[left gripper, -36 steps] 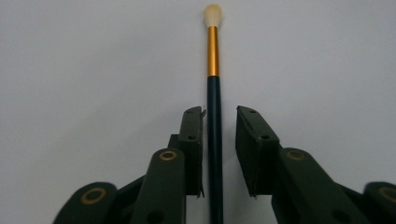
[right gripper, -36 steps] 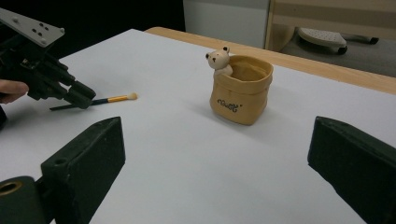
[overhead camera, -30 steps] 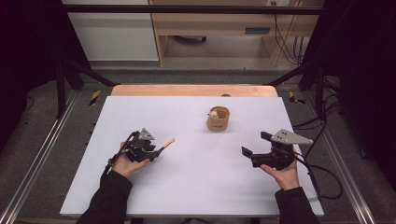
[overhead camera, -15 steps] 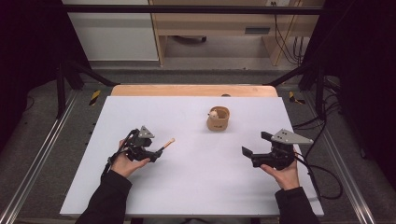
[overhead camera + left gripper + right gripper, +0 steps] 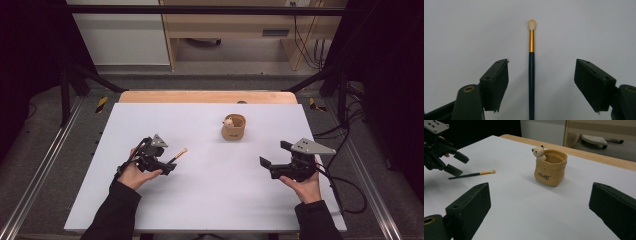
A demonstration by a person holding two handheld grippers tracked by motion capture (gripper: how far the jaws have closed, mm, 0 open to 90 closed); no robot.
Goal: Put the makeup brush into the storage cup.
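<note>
the left gripper (image 5: 541,82) stands released, jaws wide around the thin brush (image 5: 531,72); closing off-centre may roll it away on the table (image 5: 210,200).

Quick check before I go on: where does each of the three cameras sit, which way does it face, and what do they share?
High view: above the person's side, facing forward and down on the table; forearms, left gripper and right gripper show.
Left gripper view: looks down between open jaws at the brush.
Right gripper view: looks across the table at the bear pot; open jaws show.
Shared: the brush and pot appear in the high and right gripper views.
</note>
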